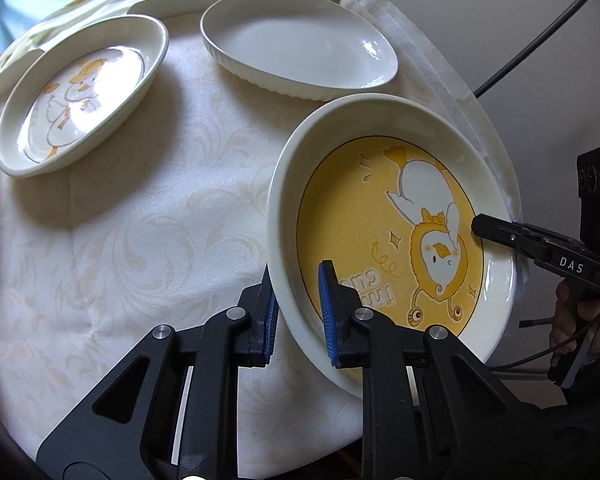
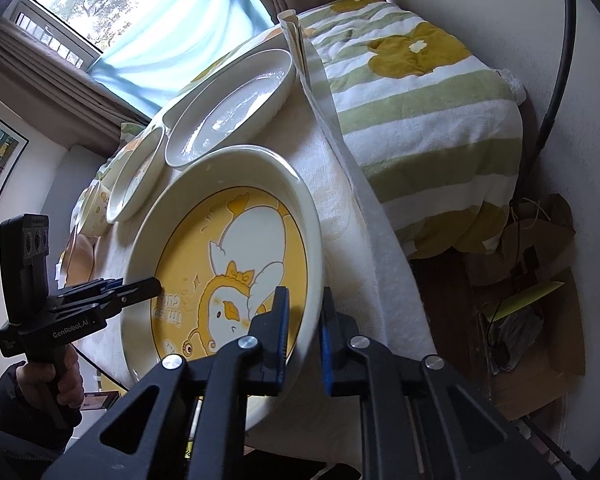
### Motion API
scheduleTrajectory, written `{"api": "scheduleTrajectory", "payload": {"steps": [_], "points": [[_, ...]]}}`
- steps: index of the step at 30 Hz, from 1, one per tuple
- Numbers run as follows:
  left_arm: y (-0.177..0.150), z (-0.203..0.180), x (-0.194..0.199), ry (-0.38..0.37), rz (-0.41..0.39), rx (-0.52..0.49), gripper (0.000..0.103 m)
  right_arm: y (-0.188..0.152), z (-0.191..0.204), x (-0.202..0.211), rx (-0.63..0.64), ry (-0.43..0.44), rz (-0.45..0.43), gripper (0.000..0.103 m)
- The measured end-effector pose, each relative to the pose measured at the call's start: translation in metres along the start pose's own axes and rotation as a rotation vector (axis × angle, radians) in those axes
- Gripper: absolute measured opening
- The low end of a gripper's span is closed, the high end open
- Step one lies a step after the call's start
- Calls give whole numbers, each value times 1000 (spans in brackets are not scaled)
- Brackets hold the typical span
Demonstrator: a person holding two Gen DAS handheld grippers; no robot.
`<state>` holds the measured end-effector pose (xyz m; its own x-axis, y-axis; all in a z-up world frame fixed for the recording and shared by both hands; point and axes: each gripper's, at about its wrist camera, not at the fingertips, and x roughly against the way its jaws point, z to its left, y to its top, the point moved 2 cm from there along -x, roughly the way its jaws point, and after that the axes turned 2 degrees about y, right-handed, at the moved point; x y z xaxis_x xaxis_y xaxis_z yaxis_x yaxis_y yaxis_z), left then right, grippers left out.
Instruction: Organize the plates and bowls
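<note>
With the left tongs point(image 1: 298, 312) and right tongs point(image 2: 304, 332) each clamped on opposite rims of the yellow duck plate point(image 1: 384, 236) at the surface's point(image 1: 140, 220) near edge, lift both evenly; keep it level; avoid the white oval dish point(image 1: 296, 46) beyond.

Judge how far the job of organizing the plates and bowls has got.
Done: nothing stacked yet. In hand: left gripper and right gripper both clamp the yellow duck plate by opposite rims. Left: the white duck plate and oval white dish lie separately.
</note>
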<state>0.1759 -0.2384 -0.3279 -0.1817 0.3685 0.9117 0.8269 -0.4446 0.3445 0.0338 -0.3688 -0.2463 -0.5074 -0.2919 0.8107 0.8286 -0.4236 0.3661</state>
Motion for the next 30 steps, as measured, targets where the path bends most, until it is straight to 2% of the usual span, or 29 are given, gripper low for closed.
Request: {"api": "scheduleTrajectory", "payload": {"steps": [10, 17, 24, 30], "points": [[-7, -4, 13, 1, -28, 3, 17, 0, 7, 7, 25, -11, -15, 13], [-11, 2, 47, 5, -75, 46, 17, 8, 24, 22, 72, 5, -27, 13], [-19, 25, 104, 29, -164, 125, 17, 25, 73, 37, 171, 44, -24, 13], [-43, 71, 147, 83, -210, 202, 17, 27, 126, 19, 242, 101, 3, 13]]}}
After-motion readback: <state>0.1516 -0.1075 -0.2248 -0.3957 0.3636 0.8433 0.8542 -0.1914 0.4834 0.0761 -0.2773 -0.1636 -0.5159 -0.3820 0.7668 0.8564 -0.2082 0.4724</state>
